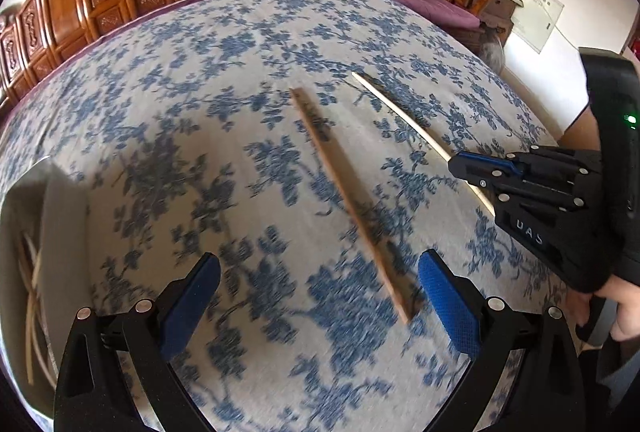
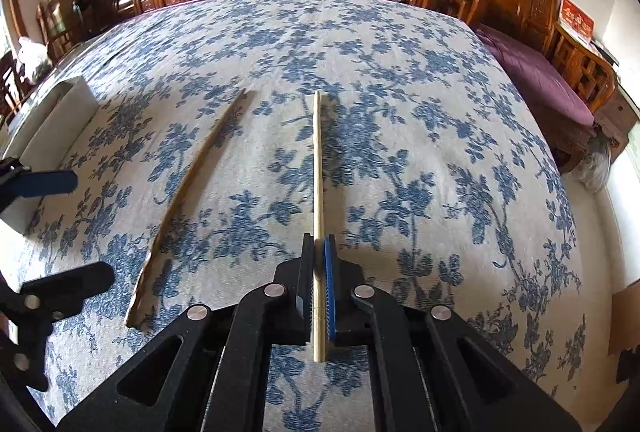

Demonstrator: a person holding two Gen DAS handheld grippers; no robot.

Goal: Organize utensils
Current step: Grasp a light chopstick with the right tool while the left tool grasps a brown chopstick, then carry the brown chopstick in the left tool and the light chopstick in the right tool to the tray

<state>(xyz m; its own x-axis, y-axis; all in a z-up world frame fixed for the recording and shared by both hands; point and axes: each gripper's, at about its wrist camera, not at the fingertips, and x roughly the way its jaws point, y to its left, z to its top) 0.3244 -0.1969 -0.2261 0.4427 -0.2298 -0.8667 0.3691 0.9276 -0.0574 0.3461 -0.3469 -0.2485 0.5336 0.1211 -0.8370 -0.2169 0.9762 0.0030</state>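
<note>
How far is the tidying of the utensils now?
Done: several chopsticks lie in the white container. In hand: the right tool is shut on the pale chopstick. Left: the darker chopstick lies on the cloth between the open left tool's fingers.

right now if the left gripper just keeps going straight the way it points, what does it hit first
Most likely the darker wooden chopstick: its near end lies between the open fingers of the left gripper, close to the right-hand pad. Under it is only the blue floral tablecloth. Depth is hard to judge through the blur.
</note>
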